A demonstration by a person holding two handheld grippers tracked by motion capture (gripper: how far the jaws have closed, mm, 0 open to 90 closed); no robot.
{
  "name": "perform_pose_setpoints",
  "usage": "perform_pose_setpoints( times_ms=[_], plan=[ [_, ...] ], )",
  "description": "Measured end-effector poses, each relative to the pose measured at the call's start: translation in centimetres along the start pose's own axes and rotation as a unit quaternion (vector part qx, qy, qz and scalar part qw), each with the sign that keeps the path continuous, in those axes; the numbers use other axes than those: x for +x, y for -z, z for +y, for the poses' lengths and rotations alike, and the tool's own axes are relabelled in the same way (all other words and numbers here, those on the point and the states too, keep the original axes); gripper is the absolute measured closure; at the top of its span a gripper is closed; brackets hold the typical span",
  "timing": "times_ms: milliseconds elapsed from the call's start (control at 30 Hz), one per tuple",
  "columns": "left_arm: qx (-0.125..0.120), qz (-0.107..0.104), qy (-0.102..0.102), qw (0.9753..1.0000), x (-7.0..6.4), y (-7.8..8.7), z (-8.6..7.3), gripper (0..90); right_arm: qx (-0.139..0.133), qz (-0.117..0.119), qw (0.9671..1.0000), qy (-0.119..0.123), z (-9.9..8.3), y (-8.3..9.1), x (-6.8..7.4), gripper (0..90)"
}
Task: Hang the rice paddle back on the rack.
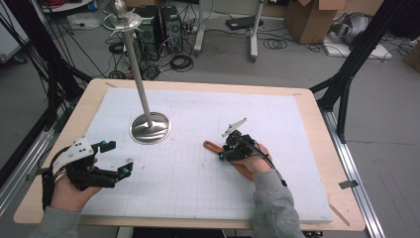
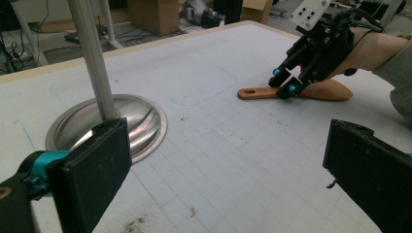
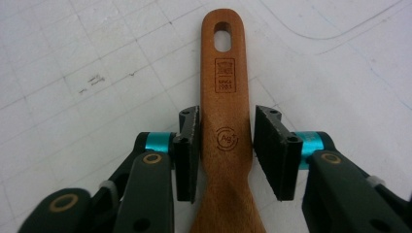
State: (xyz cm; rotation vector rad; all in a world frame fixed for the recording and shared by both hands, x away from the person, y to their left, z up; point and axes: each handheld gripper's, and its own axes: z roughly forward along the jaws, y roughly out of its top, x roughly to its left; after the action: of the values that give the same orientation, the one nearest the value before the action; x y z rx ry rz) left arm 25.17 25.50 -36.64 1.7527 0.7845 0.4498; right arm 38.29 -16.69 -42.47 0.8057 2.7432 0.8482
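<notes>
A wooden spoon (image 1: 212, 146) lies flat on the white mat, its handle end with the hanging hole pointing left. My right gripper (image 1: 223, 153) is lowered over the handle. In the right gripper view the handle (image 3: 226, 73) runs up between the black pads (image 3: 188, 145), which flank it closely with thin gaps, so the gripper (image 3: 227, 145) is open. The left gripper view shows that spoon (image 2: 257, 92) and the right gripper (image 2: 284, 81) at upper right. My left gripper (image 1: 120, 157) hovers at the near left, wide open and empty (image 2: 223, 165).
A metal stand with a round domed base (image 1: 150, 128) and a tall pole (image 1: 138, 74) rises at the mat's centre left, close ahead of the left gripper's pad (image 2: 97, 165). The white gridded mat (image 1: 198, 198) covers a wooden table (image 1: 322, 148).
</notes>
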Motion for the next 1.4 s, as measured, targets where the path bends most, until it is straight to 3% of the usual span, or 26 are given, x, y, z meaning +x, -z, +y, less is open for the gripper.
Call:
perform_pose_setpoints(
  times_ms=[433, 700, 900, 1167, 1400],
  plan=[
    [0.001, 0.0, -0.003, 1.0, 0.0, -0.1, 0.0, 4.1, -0.003, -0.015, 0.9998, 0.015, 0.2, 0.2, 0.3, 64.5],
    [0.0, -0.002, -0.005, 1.0, -0.1, -0.3, 0.1, 4.0, -0.052, -0.017, 0.9985, 0.006, 0.2, 2.0, 0.3, 64.5],
    [0.002, -0.004, -0.007, 1.0, -0.1, -0.5, 0.1, 4.0, -0.107, -0.015, 0.9941, 0.008, 0.1, 3.5, 0.3, 64.5],
    [-0.002, -0.004, -0.006, 1.0, -0.1, -0.4, 0.2, 4.0, -0.147, -0.016, 0.9889, 0.016, 0.0, 4.9, 0.5, 64.5],
    [-0.002, -0.003, -0.005, 1.0, -0.1, -0.5, 0.2, 4.0, -0.171, -0.014, 0.9851, 0.007, -0.2, 6.2, 0.4, 64.5]
  ],
)
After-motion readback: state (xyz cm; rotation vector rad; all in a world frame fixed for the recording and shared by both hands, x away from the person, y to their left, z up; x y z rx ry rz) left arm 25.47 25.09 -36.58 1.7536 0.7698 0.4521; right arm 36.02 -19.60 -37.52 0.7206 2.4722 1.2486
